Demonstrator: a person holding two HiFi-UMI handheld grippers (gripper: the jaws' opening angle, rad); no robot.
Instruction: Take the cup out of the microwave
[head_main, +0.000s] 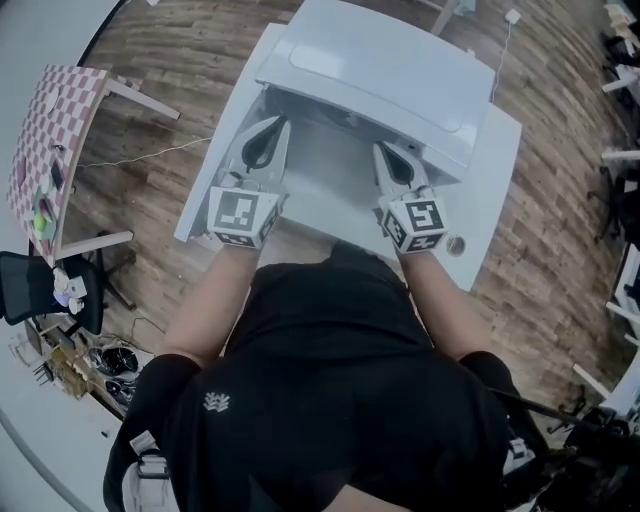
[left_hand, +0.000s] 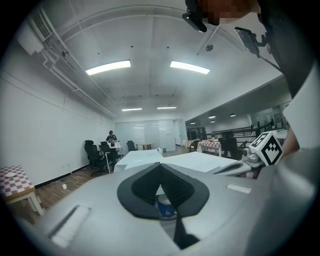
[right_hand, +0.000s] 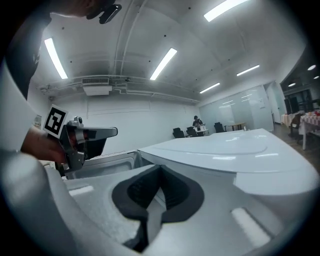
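2 grippers: left gripper (head_main: 276, 125), right gripper (head_main: 383, 150). 1 white microwave (head_main: 380, 70). 1 white table (head_main: 495, 190) under it. 1 small round item (head_main: 455, 243) on that table, type unclear. 1 checkered table (head_main: 50, 120). 1 black office chair (head_main: 30, 285) in head view. 1 distant person (left_hand: 110, 136) in left gripper view. 2 large ceiling light strips (left_hand: 108, 67) nearest there; more further back, too small to count.

Seen from above, the person's left forearm (head_main: 203, 308) and right forearm (head_main: 438, 308) reach forward side by side. Each hand grips a tool that points ahead, close to level. The left hand-held gripper (head_main: 277, 124) has its jaws pressed together at the tips. The right hand-held gripper (head_main: 383, 149) lies parallel to it, apart from it, with its jaws also together.
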